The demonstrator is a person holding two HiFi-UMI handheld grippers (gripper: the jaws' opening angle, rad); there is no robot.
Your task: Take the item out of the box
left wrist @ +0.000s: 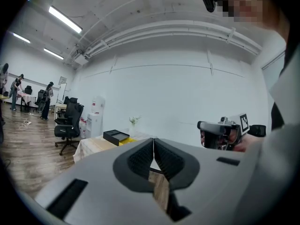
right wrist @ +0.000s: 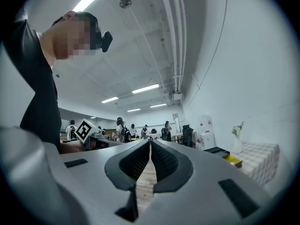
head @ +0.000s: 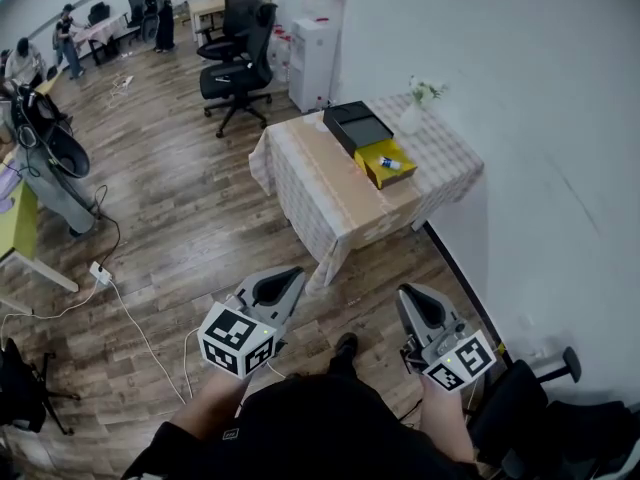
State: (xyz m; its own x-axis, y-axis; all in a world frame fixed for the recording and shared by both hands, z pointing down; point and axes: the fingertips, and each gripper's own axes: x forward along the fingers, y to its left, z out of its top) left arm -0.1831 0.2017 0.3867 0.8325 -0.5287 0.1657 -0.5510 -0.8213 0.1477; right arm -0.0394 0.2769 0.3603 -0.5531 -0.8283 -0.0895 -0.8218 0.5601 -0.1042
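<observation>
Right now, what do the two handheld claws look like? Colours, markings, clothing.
The left claw and right claw match: light grey moulded bodies, black ribbed pads set in black recesses, and a white cube with black square markers at the rear of each. The person wears a black top.

The item [head: 389,164] lies in the box [head: 371,172] on the table [head: 320,186].
</observation>
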